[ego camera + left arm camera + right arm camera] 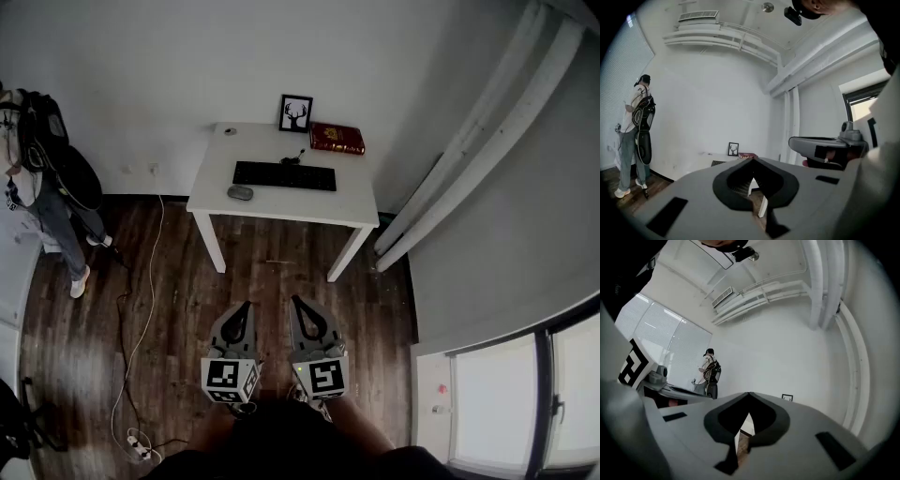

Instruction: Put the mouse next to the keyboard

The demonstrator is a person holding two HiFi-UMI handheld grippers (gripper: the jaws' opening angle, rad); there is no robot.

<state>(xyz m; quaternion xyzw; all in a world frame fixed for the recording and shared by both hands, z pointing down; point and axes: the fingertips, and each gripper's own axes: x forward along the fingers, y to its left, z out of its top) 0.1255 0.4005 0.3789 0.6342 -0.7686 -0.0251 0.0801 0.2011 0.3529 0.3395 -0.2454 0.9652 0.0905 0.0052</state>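
Plainly standing off, desk (211, 187) well ahead of you.
Your left gripper (242, 306): jaws together, empty; mouse (240, 192) lies just off the keyboard (284, 175), at its front-left corner. It's likely light, hard, slick; pinch its flanks. Likewise your right gripper (298, 301): closed, empty.

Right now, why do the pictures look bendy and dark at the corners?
Head view: the wide lens bows the straight pipes. Left gripper view: black rounded corners, and everything close up looks soft. Right gripper view: same dark rim, and the blinds glow washed-out white.

Wood floor (281, 281) runs open to the table (281, 202), cable (160, 225) at left.
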